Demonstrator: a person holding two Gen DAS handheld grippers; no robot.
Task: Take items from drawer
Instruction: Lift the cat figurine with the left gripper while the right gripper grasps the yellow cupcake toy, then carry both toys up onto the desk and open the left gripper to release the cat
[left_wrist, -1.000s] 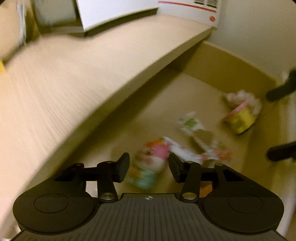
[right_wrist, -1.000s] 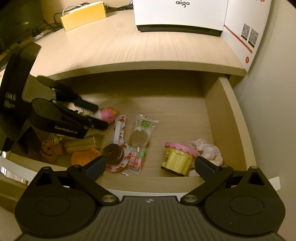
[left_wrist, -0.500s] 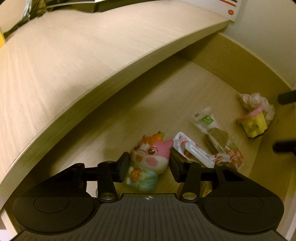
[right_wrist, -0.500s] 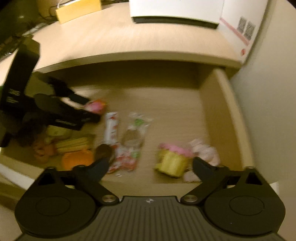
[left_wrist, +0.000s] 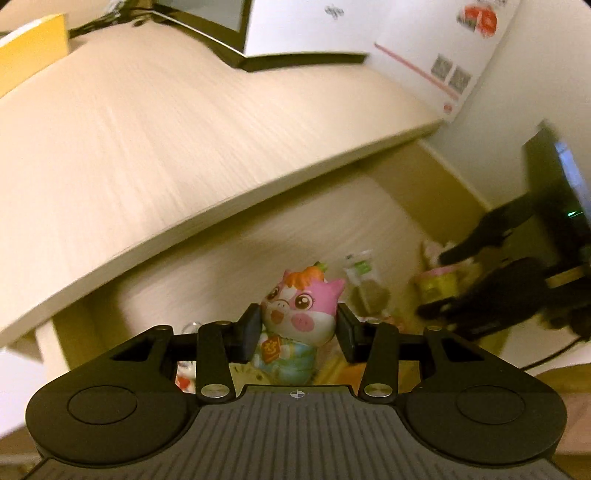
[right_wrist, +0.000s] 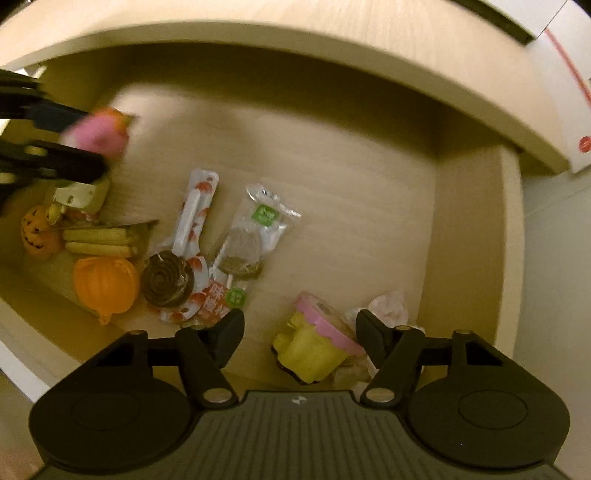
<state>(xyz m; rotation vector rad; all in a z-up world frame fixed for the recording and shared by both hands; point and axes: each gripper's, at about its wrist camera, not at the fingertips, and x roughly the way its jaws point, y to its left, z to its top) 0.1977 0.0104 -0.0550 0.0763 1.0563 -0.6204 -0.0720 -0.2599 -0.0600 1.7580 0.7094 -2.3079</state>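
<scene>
Crowding the open wooden drawer (right_wrist: 472, 236) beneath the pale counter (left_wrist: 155, 155): glossy snack wrappers (right_wrist: 258, 229), a chocolate swirl (right_wrist: 168, 278), an orange pumpkin mould (right_wrist: 105, 286). Left hand-held gripper (left_wrist: 295, 326) is closing, pads pressing the soft pink pig toy (left_wrist: 301, 306), raised above the drawer floor. Right hand-held gripper (right_wrist: 299, 332) is closing around the tilted yellow cupcake toy (right_wrist: 314, 350), pads not touching; crumpled pink paper (right_wrist: 388, 306) just beside.
</scene>
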